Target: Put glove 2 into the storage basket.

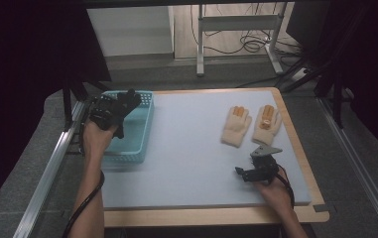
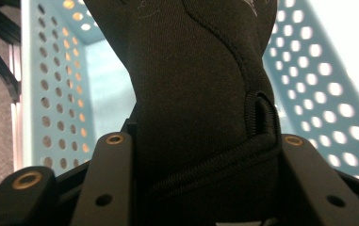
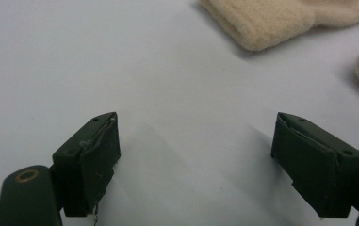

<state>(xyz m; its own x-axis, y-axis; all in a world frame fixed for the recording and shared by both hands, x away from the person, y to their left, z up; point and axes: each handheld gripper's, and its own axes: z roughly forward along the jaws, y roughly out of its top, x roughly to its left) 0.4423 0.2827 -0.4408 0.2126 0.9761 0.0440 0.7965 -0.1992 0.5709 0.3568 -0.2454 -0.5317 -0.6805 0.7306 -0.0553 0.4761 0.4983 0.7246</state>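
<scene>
- The glove [image 2: 191, 94] is black.
- The basket [image 1: 139, 126] is light turquoise, with round holes.
- The two gloves [image 1: 251, 125] are cream with orange fingers.
- The mat [image 1: 191, 148] is pale blue.

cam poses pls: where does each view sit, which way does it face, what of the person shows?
High view: above the person's side, facing forward and down on the table; both forearms, left gripper, right gripper.
Left gripper view: on that gripper, facing the black glove over the blue basket.
Right gripper view: on that gripper, facing the beige gloves.
Shared: gloves, basket.
</scene>
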